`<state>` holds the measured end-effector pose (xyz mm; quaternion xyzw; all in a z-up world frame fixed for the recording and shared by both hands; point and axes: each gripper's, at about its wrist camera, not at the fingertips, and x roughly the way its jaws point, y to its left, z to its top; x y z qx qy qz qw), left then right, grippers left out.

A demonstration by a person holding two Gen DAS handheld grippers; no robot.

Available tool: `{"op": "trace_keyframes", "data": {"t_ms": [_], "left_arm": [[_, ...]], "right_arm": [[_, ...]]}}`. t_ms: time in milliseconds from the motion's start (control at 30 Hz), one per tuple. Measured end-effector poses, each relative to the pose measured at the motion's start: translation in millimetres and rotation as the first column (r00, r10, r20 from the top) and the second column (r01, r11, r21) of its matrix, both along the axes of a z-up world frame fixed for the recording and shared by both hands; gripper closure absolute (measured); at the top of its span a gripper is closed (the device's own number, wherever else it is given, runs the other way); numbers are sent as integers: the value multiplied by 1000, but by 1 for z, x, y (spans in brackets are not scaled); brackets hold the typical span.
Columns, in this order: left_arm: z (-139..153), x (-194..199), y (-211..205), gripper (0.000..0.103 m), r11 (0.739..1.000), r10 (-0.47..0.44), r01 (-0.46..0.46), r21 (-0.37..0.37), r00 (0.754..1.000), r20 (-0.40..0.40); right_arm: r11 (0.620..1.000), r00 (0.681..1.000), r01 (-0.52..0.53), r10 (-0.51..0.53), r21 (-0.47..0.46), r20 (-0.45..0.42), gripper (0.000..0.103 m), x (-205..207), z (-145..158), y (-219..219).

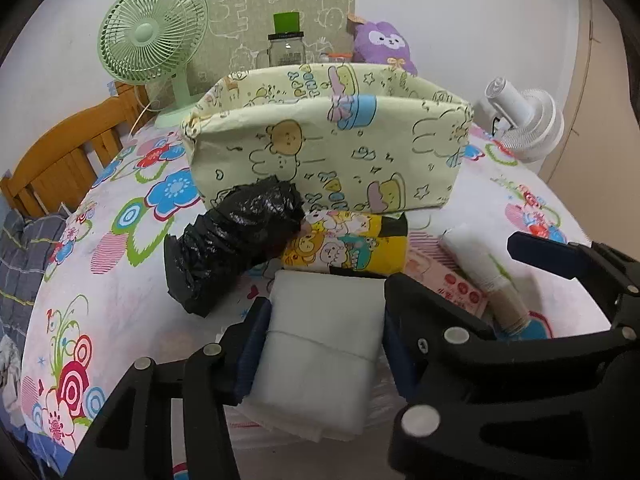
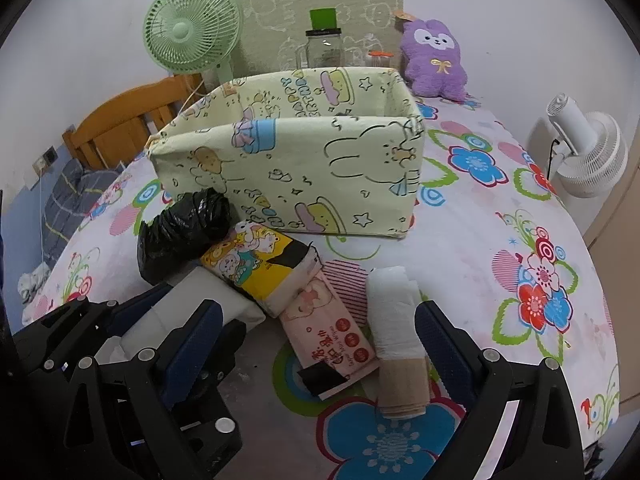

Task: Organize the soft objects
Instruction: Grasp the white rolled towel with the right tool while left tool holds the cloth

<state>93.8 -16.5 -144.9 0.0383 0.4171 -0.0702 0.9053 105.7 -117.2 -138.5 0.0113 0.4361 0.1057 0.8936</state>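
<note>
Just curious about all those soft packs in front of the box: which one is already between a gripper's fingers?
The plain white folded pack, between the left gripper fingers. The black plastic bundle, yellow cartoon pack and pink pack lie free.

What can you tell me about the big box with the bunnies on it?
The fabric box is pale yellow cloth printed with bunnies, bears, cakes and stars. It stands upright with its top open on the flowered bedspread, and no items show inside from here. Its walls look soft and a bit wrinkled. A black plastic bag roll and a yellow tissue pack lean against its front.
</note>
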Motion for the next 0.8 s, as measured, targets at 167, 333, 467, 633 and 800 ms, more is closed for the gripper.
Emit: {"op": "trace_keyframes", "data": {"t_ms": [167, 333, 467, 633, 800], "left_arm": [[5, -2, -8, 48, 1000, -11, 12, -15, 1000, 11], [5, -4, -22, 48, 999, -34, 34, 0, 999, 6], [3, -3, -31, 48, 999, -46, 46, 9, 999, -1], [1, 0, -39, 48, 998, -44, 45, 34, 999, -7], [-1, 0, -43, 48, 998, -41, 42, 52, 999, -13]], "right_arm": [[1000, 1000, 26, -26, 7, 5, 5, -1, 3, -12], [999, 998, 53, -53, -10, 17, 5, -1, 3, -23], [998, 998, 59, -59, 1, 13, 12, -1, 0, -31], [997, 997, 75, -75, 15, -8, 24, 1, -6, -42], [994, 995, 89, -86, 59, -55, 41, 6, -17, -52]]}}
